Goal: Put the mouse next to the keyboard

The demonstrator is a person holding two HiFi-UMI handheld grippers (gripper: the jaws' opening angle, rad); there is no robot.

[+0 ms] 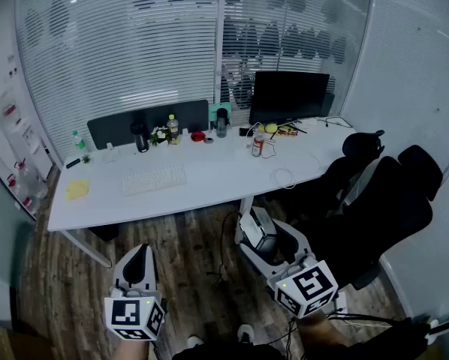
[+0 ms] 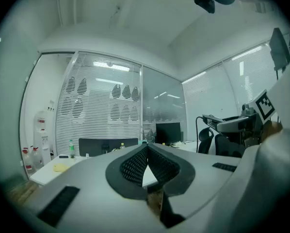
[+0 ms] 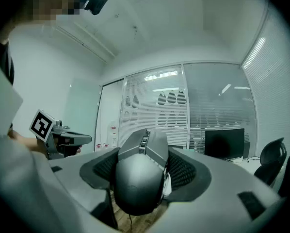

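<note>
A dark grey mouse [image 3: 141, 174] sits between the pads of my right gripper [image 3: 142, 152], which is shut on it; its cable hangs down below. In the head view this gripper [image 1: 266, 236] and the mouse [image 1: 257, 232] hang over the wooden floor, in front of the white desk [image 1: 209, 190]. The white keyboard [image 1: 154, 178] lies on the desk left of centre, well away from both grippers. My left gripper [image 1: 140, 255] hovers low at the left, over the floor. Its jaws are shut tip to tip with nothing between them [image 2: 146, 152].
A black monitor [image 1: 287, 96] stands at the back right of the desk, with bottles, a red can [image 1: 257, 146] and a white cable [image 1: 284, 177] near it. A yellow cloth [image 1: 77, 190] lies at the left end. Black office chairs [image 1: 375, 193] crowd the right side.
</note>
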